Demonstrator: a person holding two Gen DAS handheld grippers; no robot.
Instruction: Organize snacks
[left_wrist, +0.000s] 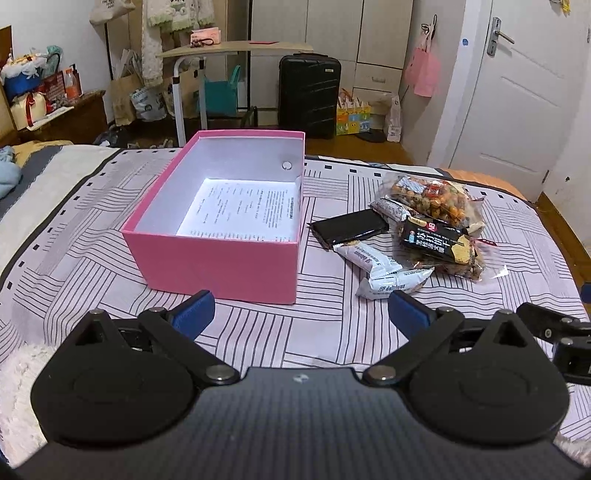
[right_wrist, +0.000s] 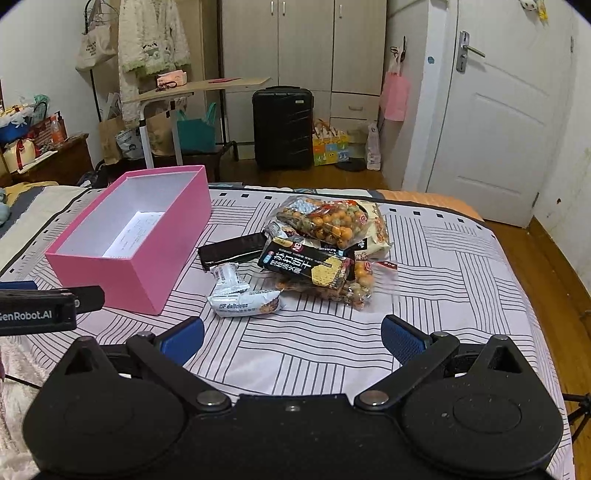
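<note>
Left wrist view: both claws spread, empty, over bed.
Pink box (left_wrist: 221, 236) centre frame, lidless, seemingly one paper inside; snack pile (left_wrist: 424, 229) right.

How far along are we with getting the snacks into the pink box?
Nothing is packed yet: the pink box holds only a printed sheet. Nothing is in hand; the left gripper and right gripper both hover with jaws open and empty. Left to do: the whole snack pile, lying on the bedspread beside the box.

Striped bed (left_wrist: 258, 332) bears pink box (left_wrist: 221, 266), snack packets (left_wrist: 424, 229)
</note>
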